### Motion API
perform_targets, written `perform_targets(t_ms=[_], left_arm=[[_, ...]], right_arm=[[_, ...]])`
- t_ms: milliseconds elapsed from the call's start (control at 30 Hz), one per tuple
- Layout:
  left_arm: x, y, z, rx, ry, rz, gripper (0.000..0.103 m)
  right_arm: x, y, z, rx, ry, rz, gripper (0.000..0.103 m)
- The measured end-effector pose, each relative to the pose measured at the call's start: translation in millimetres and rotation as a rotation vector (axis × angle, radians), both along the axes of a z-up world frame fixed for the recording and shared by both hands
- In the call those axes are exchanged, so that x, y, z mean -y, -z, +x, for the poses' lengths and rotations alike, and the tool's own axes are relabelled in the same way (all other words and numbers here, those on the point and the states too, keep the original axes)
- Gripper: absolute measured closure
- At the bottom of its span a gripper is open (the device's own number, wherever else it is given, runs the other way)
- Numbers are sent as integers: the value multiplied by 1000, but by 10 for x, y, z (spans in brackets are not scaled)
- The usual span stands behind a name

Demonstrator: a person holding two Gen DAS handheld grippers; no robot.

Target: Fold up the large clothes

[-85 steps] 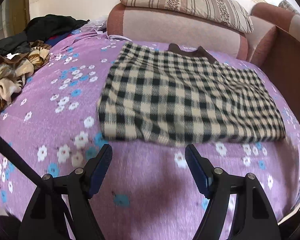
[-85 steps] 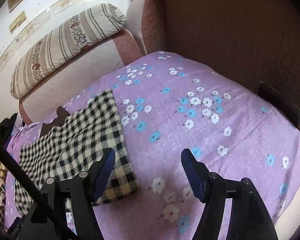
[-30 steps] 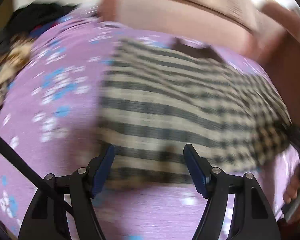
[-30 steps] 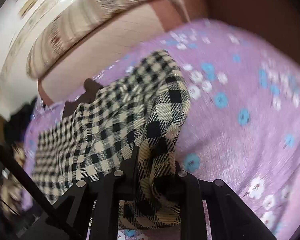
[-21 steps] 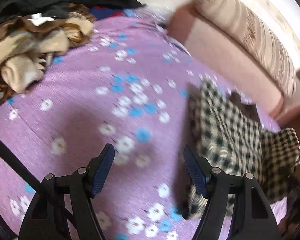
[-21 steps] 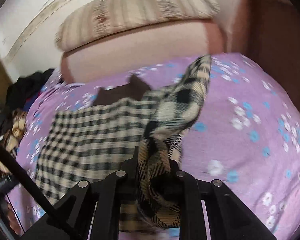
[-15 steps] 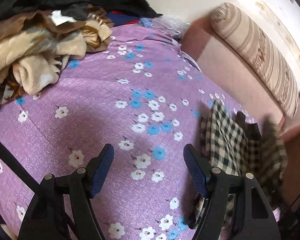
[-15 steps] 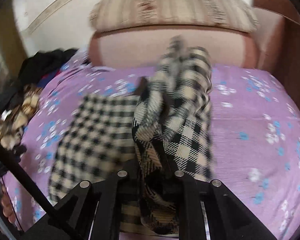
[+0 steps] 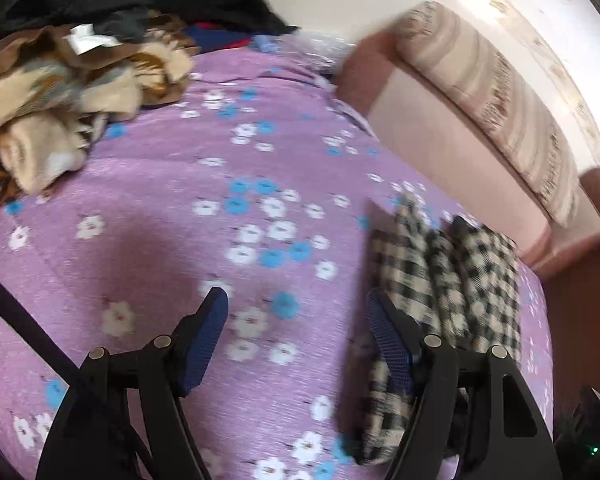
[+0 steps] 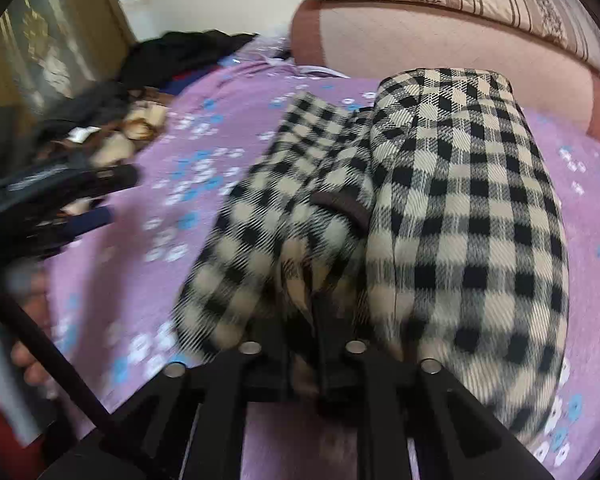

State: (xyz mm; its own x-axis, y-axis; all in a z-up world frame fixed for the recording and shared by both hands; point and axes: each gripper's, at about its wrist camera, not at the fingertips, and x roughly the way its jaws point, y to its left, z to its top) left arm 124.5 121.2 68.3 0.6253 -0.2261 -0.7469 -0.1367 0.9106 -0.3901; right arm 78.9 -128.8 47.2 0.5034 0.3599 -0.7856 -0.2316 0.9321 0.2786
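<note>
Checked black-and-cream woven garment (image 10: pixel 460 216): I've carried its right end leftward, doubling it. Right gripper (image 10: pixel 320 320) jaws just loosening, cloth seemingly still between; left gripper (image 9: pixel 296 328) apart, empty.

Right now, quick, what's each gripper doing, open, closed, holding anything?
Left gripper: open, nothing between its jaws.
Right gripper: jaws have just been opening, checked garment still bunched between them; grip cannot be told.
</note>
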Motion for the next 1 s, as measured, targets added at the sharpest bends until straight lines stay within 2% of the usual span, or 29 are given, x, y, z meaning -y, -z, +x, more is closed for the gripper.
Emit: perform_targets(t_ms=[67, 200, 300, 367, 467, 567, 600, 633, 667, 700, 733, 767, 833, 933, 1000], left_arm=[[184, -53, -33, 18, 60, 0, 32], [571, -88, 13, 8, 181, -61, 29], [936, -38, 95, -24, 288, -82, 26], [1281, 43, 176, -57, 357, -20, 26], [1653, 59, 171, -52, 454, 16, 26], [1984, 107, 168, -60, 519, 66, 26], [2079, 171, 192, -87, 542, 82, 29], [2138, 228, 209, -109, 550, 97, 48], [2168, 280, 232, -129, 535, 118, 73], [2161, 282, 246, -134, 511, 130, 86], [2095, 251, 259, -137, 469, 131, 93], [2006, 193, 264, -135, 459, 83, 93], [1852, 43, 231, -106, 441, 69, 94], [1620, -186, 148, -52, 411, 136, 94], [1410, -256, 114, -47, 371, 161, 94]], right_arm=[[110, -70, -149, -10, -43, 58, 61], [464, -236, -441, -8, -58, 106, 54], [927, -261, -432, 3, 67, 115, 53], [1184, -223, -375, 3, 159, 118, 53], [1613, -75, -317, -33, 292, 208, 53], [1789, -12, -204, -63, 337, 233, 53], [1833, -12, -200, -69, 345, 235, 53], [1844, 1, -174, -73, 351, 236, 53], [1870, 16, -156, -76, 357, 239, 53], [1906, 12, -151, -78, 360, 238, 53], [1921, 9, -147, -78, 364, 233, 53], [1919, 6, -115, -76, 366, 225, 53], [1892, -32, -105, -63, 360, 212, 53], [1851, -88, -76, -40, 342, 194, 53], [1800, -122, -58, -29, 330, 190, 53]])
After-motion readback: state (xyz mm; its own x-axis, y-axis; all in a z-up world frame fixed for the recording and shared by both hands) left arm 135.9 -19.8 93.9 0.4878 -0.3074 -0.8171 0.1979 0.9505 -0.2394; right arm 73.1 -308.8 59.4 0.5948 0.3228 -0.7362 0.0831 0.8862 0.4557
